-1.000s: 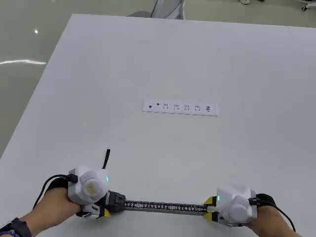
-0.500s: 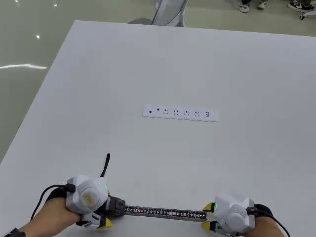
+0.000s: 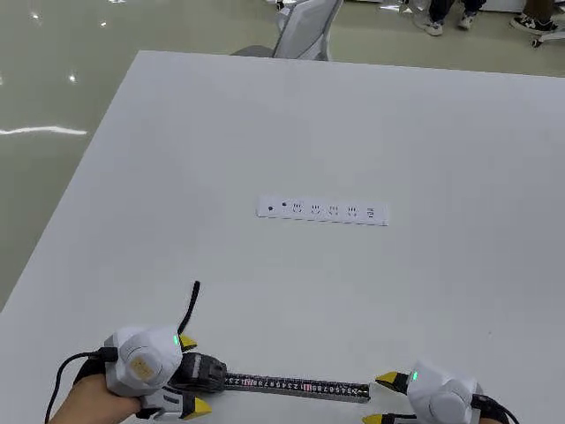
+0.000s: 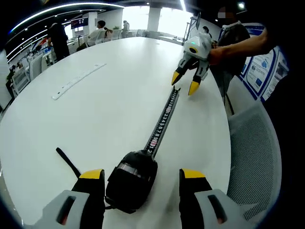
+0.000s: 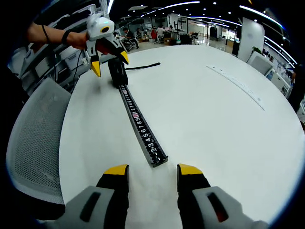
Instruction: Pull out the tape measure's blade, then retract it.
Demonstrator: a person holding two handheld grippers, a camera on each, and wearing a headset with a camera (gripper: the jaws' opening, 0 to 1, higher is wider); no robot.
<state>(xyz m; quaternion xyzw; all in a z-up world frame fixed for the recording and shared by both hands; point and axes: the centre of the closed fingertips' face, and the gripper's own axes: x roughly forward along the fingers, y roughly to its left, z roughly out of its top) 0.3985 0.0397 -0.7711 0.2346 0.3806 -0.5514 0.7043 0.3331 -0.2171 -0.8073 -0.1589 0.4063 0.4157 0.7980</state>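
The black tape measure case lies on the white table near its front edge. Its blade is stretched out flat to the right. My left gripper is open, and the case sits loose between its yellow-tipped jaws. My right gripper is open just past the blade's end hook, not touching it. In the left gripper view the right gripper stands at the far end of the blade. In the right gripper view the left gripper straddles the case.
A white power strip lies mid-table. The case's black wrist strap trails away over the table. A chair stands at the far edge, and a mesh chair is close behind the near edge.
My right gripper has let go of the blade end and backed off a little. My left jaws have spread open around the case. The blade stays pulled out.
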